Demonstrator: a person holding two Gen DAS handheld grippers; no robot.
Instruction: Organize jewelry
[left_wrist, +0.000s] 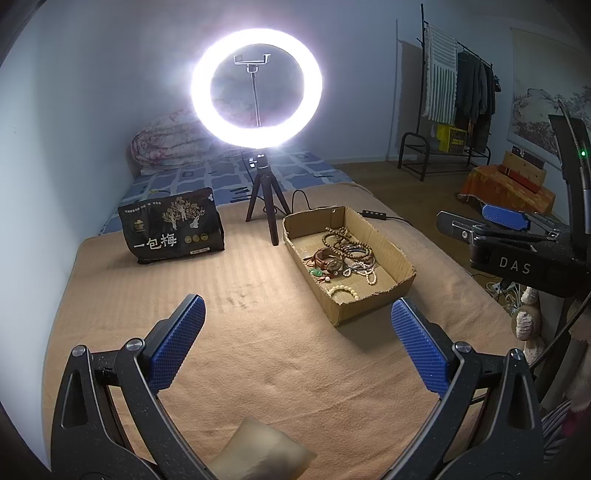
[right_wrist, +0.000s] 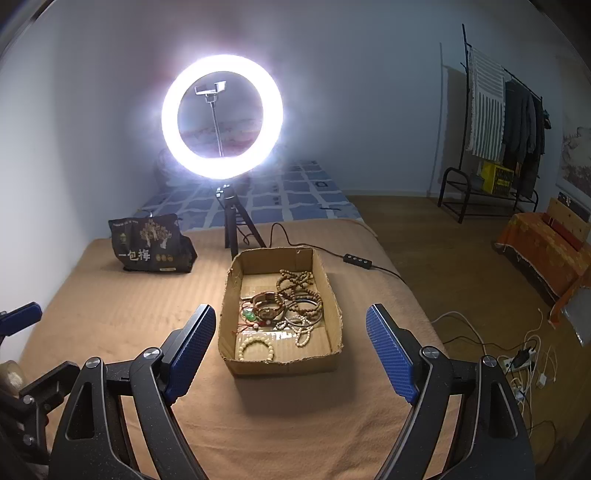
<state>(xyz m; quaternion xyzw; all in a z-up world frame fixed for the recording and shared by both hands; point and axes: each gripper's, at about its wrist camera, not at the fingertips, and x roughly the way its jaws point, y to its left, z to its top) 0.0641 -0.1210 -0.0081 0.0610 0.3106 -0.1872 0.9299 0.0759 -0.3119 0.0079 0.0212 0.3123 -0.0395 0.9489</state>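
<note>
Both tongs, left gripper (left_wrist: 298, 345) and right gripper (right_wrist: 291, 349), gape wide and hold nothing; jewelry (right_wrist: 286, 308) lies heaped inside cardboard box (right_wrist: 334, 295) at 12 o'clock, fitting either stage.

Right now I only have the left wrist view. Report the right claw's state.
Observer: The right claw is open wide and holds nothing.
Operator: Tell me what it is aimed at.
Observer: The cardboard box lies straight ahead of it, framed by the open claw.
Operator: Name the piece nearest that claw.
Observer: The cream bead bracelet, lying alone just behind the box's front wall.
</note>
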